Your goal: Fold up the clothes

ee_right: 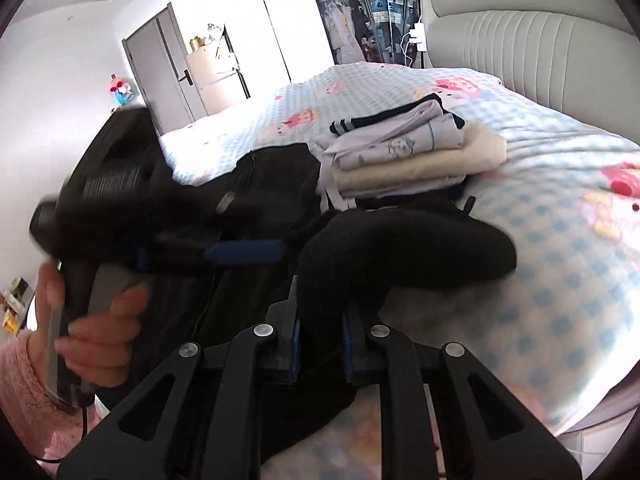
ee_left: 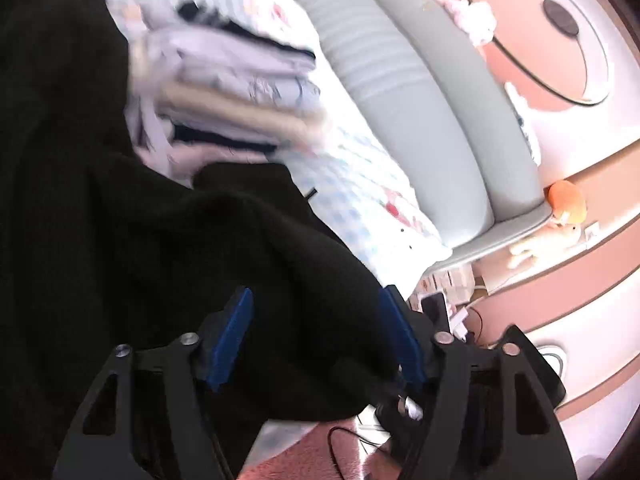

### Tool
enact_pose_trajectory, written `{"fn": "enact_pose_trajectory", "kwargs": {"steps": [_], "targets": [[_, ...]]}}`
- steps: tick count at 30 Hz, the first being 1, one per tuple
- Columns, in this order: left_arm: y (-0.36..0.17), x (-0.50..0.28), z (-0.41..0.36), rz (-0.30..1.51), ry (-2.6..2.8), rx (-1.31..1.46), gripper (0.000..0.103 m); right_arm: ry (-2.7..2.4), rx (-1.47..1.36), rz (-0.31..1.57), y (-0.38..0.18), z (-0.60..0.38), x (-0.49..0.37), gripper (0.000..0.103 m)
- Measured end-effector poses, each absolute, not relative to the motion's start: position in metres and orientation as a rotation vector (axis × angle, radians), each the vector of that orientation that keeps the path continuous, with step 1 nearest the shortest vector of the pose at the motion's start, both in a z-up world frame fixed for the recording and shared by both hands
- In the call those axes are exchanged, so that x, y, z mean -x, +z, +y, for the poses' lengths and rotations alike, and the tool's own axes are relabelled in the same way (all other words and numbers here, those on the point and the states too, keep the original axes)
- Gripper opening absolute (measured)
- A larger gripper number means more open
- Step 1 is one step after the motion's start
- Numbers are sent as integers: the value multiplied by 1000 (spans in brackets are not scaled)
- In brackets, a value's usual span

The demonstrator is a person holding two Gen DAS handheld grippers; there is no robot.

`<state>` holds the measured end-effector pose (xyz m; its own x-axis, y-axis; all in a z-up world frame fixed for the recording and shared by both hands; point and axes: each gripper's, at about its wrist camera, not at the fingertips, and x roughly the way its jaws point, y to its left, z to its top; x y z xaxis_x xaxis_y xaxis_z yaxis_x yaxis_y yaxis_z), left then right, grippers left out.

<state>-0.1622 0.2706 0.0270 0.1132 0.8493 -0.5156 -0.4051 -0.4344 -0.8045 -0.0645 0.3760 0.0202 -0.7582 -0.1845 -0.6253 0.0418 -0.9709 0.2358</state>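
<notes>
A black knit garment (ee_left: pixel 168 240) lies crumpled on the bed's blue checked sheet (ee_right: pixel 560 232). My left gripper (ee_left: pixel 316 300) is open, its blue pads (ee_left: pixel 236 332) wide apart with a fold of the black knit bulging between them. My right gripper (ee_right: pixel 320 304) is shut on a thick fold of the same black garment (ee_right: pixel 400 248). In the right wrist view the left gripper appears blurred at the left, one blue pad (ee_right: pixel 244 254) over the cloth, held by a hand (ee_right: pixel 104 332) in a pink sleeve. Just behind the garment sits a stack of folded clothes (ee_right: pixel 408 148) (ee_left: pixel 240 92).
A grey padded headboard (ee_right: pixel 520 40) (ee_left: pixel 420 80) bounds the bed behind the stack. Cables and a charger (ee_left: pixel 460 320) lie off the bed's edge by pink drawers (ee_left: pixel 560 292). A door (ee_right: pixel 160 64) and an open wardrobe (ee_right: pixel 360 20) stand across the room.
</notes>
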Motion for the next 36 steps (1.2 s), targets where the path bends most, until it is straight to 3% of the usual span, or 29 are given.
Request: {"fn": "enact_pose_trajectory", "kwargs": {"steps": [4,7,9,11,15,20,24,27,30,34,36], "targets": [[18,155,279,-566,1479,1347,66,-2820,-1075,-265,15,366,54,14],[34,158,286,-560,1479,1278,57,-2824,-1130,-217,14,359,53,14],[43,159,296,-487,1507,1277,29,-2819,-1121,-241,16,356,52,14],[47,162,300,-456,1543,1281,8,-2814,-1109,-261,18,351,52,15],[71,157,252,-484,1782,1124,6,-2817,-1179,-241,18,343,52,18],[104,119,153,-396,2368,964,6,-2791,-1173,-333,20,345,37,35],[104,87,77,-345,2670,905,6,-2801,-1193,-392,15,350,32,37],[80,80,34,-287,2814,1024,6,-2803,-1228,-432,9,352,30,44],[51,80,16,-222,2858,1183,7,-2795,-1346,-421,-11,350,37,45],[21,80,5,-454,2634,1326,8,-2796,-1446,-409,-30,348,46,45],[20,71,6,-432,2667,1296,8,-2819,-1437,-396,-29,346,44,46]]}}
